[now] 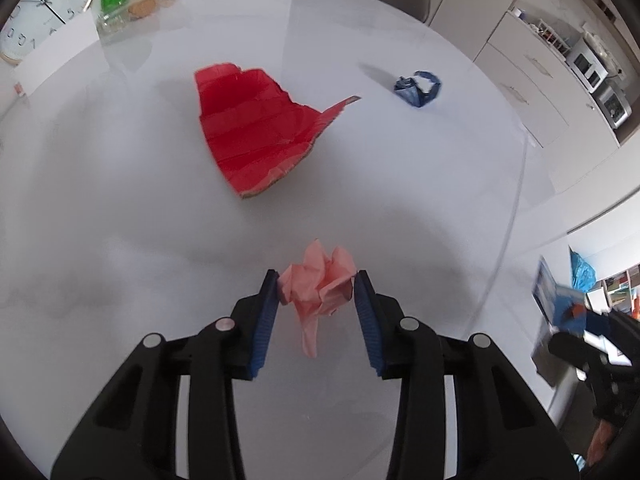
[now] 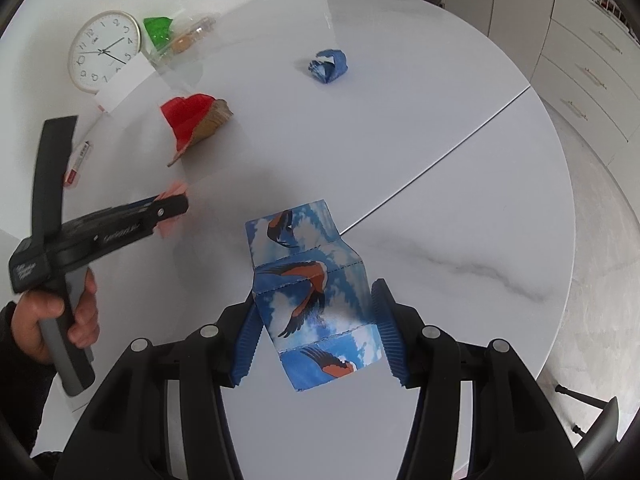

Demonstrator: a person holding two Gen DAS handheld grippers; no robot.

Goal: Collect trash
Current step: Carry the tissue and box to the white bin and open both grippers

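Trash fills both grippers: left gripper pinches pink tissue, right gripper clamps bird-print paper, likely for binning.

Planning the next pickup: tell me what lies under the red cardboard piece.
The red cardboard piece rests on the white table, its brown underside showing in the right wrist view. It arches up, but anything beneath it is hidden.

Only the hour numerals 1 to 12 on the wall clock can be read.
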